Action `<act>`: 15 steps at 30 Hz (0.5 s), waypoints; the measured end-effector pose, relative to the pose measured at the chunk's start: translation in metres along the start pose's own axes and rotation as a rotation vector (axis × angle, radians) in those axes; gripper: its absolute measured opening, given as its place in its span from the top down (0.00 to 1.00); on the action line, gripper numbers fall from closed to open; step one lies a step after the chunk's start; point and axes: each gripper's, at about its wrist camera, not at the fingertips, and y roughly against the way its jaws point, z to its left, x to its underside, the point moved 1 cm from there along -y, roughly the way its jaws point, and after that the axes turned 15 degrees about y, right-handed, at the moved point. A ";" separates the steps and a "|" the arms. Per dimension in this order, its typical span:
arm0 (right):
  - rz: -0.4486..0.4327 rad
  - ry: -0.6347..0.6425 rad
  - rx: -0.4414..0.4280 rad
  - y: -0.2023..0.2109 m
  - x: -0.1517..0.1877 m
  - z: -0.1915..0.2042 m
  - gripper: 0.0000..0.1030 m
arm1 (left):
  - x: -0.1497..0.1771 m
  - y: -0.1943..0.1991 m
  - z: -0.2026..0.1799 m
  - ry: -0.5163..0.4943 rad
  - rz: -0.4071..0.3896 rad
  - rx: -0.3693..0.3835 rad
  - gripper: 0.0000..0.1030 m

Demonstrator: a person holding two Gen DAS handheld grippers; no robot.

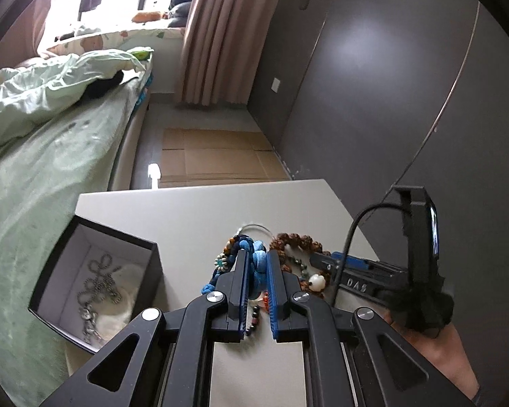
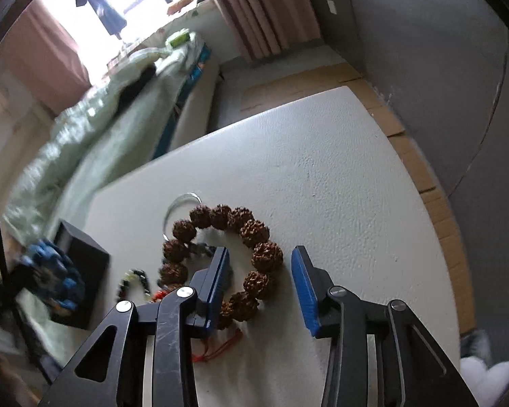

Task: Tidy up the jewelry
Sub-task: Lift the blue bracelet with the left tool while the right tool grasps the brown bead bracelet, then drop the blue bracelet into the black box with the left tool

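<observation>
Left gripper (image 1: 257,273): jaws nearly closed, pinching a blue knotted-cord bracelet (image 1: 254,254) with small colored beads, raised over the white table (image 1: 193,213). Right gripper (image 2: 259,279): jaws wide, holding nothing, straddling one side of a ring of knobbly brown seed beads (image 2: 254,234) lying flat on the textured tabletop. Black square box (image 1: 95,271), white-lined, holds a silver ball chain (image 1: 100,283).

in the right wrist view the blue braided bracelet (image 2: 56,271) at nine o'clock is motion-blurred, its grip unreadable. the left gripper (image 1: 257,264) hides part of the bead strand (image 1: 254,318), and the open box (image 1: 95,278) is cut off by its arm.
</observation>
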 end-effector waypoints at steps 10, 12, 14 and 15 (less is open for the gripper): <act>0.050 0.039 0.077 0.004 -0.003 0.006 0.80 | -0.018 0.031 0.014 0.029 -0.057 0.011 0.90; 0.011 0.029 0.052 0.014 -0.003 0.010 0.81 | -0.023 0.041 0.017 0.031 -0.075 0.013 0.90; -0.025 0.027 0.030 0.026 -0.006 0.015 0.81 | -0.027 0.049 0.020 0.034 -0.092 0.011 0.90; -0.050 0.025 0.017 0.034 -0.007 0.017 0.81 | -0.028 0.054 0.022 0.036 -0.100 0.010 0.90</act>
